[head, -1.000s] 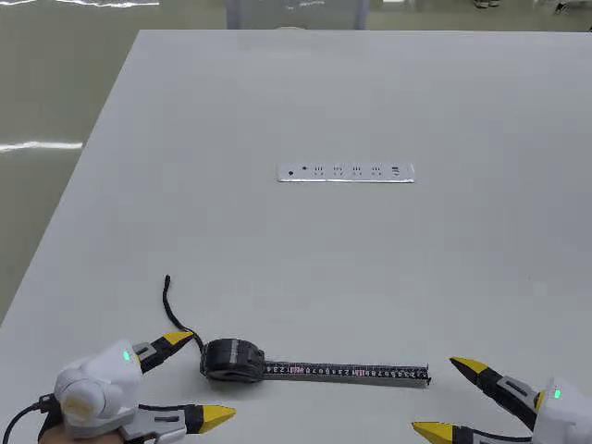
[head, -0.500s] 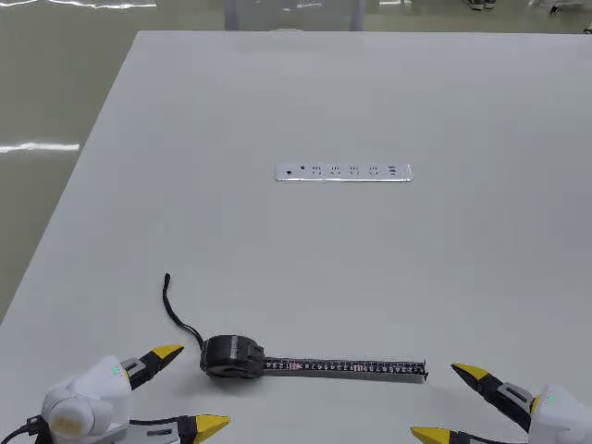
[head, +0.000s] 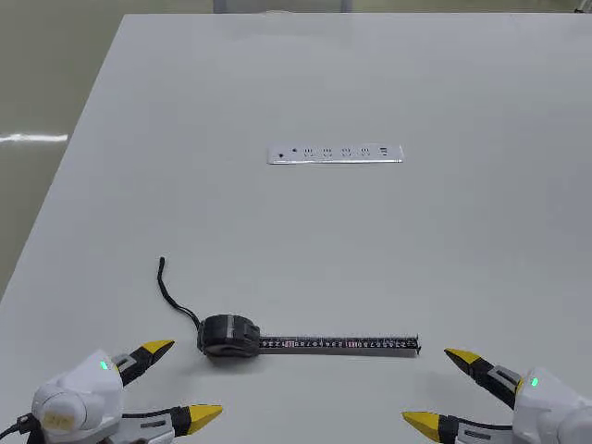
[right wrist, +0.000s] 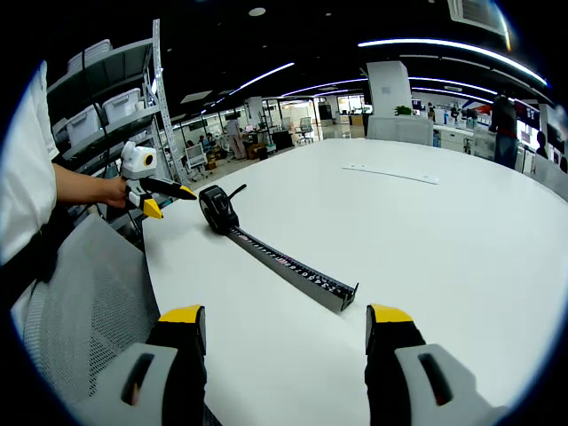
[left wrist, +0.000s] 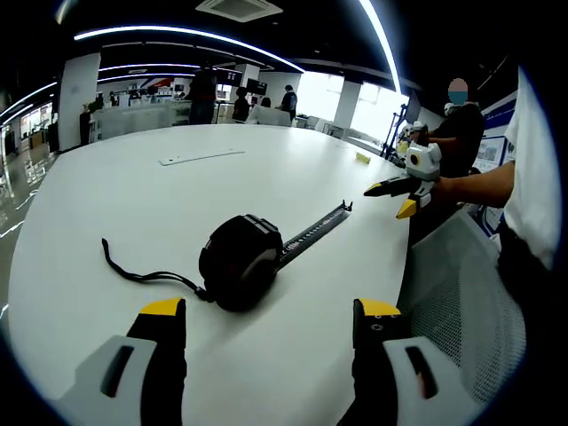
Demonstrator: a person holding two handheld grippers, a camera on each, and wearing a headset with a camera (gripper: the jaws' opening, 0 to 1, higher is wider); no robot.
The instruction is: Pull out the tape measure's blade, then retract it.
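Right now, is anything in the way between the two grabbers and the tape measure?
No, nothing visible. Bare table lies between the left gripper and the tape measure, and between the right gripper and the end of the blade. The black strap trails off on the far side, and the power strip sits farther back.

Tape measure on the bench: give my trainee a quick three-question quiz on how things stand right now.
1. Fill in: the left gripper and the right gripper both have their fingers ____, touching nothing.
2. True or false: the blade lies pulled out flat on the table.
3. Which gripper sits nearer the tape measure's case? A) left B) right C) both equally
Key: 1 open; 2 true; 3 A.
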